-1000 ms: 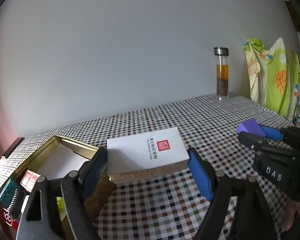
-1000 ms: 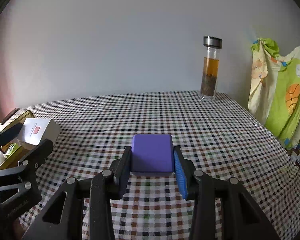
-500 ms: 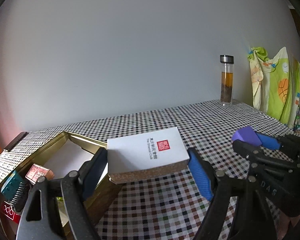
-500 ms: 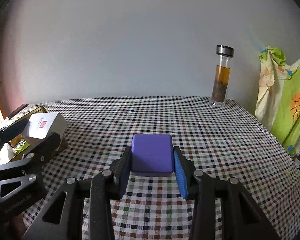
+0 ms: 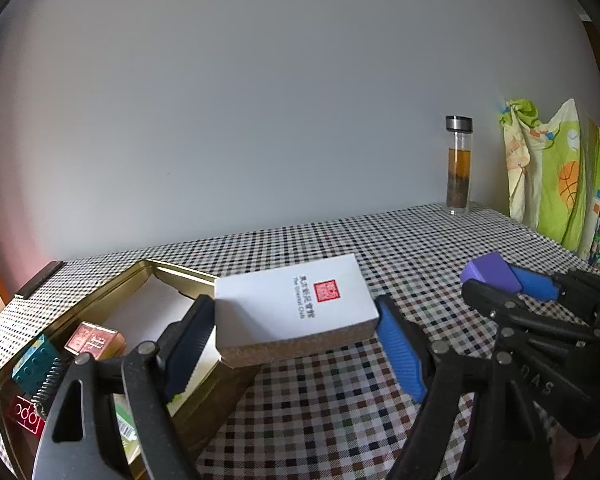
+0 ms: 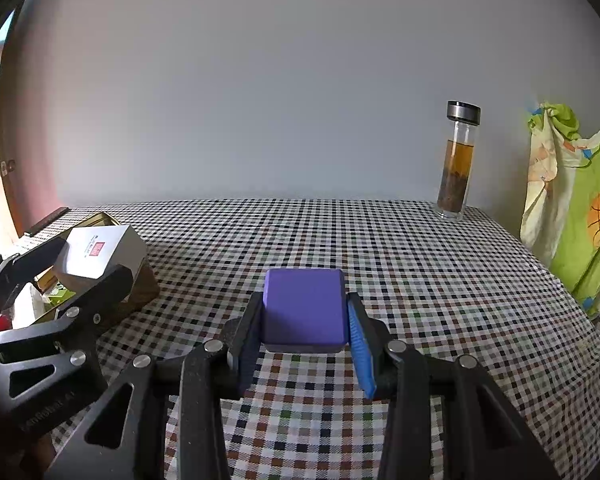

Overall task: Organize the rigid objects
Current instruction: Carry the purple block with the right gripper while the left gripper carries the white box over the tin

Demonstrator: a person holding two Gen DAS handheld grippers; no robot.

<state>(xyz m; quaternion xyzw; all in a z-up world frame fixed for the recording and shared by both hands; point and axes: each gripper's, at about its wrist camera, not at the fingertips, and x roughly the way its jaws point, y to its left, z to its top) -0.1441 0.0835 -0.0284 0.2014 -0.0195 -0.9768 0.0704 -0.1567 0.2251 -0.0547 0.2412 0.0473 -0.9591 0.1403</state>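
table under a checked cloth (image 6: 400, 264), wall behind it. at its left end an open gold tin (image 5: 112, 292), long side running away from the left wrist camera; inside it a white liner sheet, a copper-coloured small box (image 5: 94, 338), a green studded block (image 5: 36, 364), a red item at the near corner, partly hidden by the gripper frame so i cannot identify it.

hanging patterned cloth (image 6: 576, 200) past the table's right edge, green and yellow.

left gripper (image 5: 296, 344) clamps a white box (image 5: 296, 304) with a red seal mark, pads pressed on its two short sides, jaws wide. the box is off the table, level, its left end over the tin's right rim.

glass bottle (image 6: 458, 160) with a metal cap stands upright at the far right corner, amber liquid and dark sediment inside.

right gripper (image 6: 304, 340) is closed on a purple block (image 6: 304, 308), held clear above the cloth, well apart from the tin, to its right.
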